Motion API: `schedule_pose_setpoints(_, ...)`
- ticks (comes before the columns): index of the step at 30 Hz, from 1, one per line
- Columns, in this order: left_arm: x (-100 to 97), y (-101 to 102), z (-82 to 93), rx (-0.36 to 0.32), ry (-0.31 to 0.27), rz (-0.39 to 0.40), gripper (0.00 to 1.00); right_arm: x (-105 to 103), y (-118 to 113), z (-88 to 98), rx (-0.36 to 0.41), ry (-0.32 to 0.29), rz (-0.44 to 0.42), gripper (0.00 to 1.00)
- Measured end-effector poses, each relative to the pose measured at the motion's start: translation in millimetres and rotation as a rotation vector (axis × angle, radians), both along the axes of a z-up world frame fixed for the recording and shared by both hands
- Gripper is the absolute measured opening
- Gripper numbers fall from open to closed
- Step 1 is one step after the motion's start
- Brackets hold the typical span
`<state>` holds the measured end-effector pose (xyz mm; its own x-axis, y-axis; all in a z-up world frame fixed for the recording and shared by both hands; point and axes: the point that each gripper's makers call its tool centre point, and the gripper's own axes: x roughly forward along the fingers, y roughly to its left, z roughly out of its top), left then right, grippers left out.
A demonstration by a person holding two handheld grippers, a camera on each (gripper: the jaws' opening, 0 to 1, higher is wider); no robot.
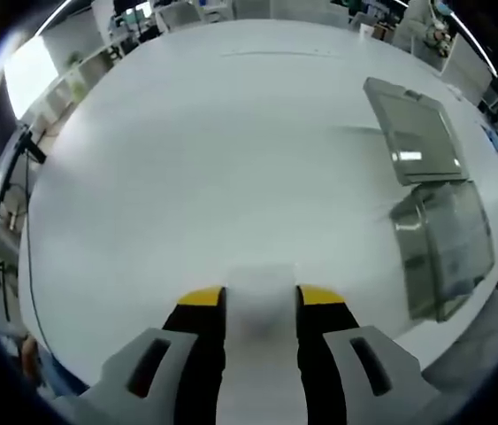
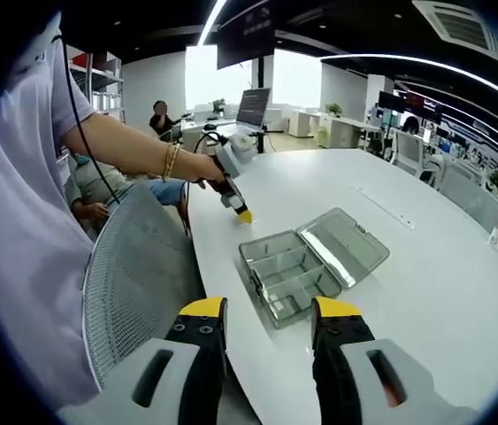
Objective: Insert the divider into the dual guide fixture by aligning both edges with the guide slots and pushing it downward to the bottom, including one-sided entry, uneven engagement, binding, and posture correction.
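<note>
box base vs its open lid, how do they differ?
The base is deep and split by inner walls into compartments; the lid is a shallow, undivided panel. The base stands upright on the white table; the lid lies swung open, flat beside it. Both are clear plastic, joined along one edge.

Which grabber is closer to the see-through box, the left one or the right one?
Probably the left. In the right gripper view, the left gripper hangs over the white table just behind the clear box; the right gripper sits back at the table's edge.
</note>
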<state>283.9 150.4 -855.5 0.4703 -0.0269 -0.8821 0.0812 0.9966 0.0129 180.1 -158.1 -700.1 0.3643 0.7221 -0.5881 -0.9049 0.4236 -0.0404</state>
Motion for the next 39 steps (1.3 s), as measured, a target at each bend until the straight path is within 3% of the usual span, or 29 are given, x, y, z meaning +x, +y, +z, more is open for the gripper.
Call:
schedule_pose_setpoints(13, 0.5, -7, 8.0, -0.023, -0.032, -0.012, 0.29, -9, 3, 3.3, -0.008, 0.001, 0.019, 0.42)
schedule_pose_setpoints(39, -3.2, -22, 25.0, -0.084, -0.109, -0.048, 0.29, -14, 6, 6.0, -0.031, -0.010, 0.019, 0.41)
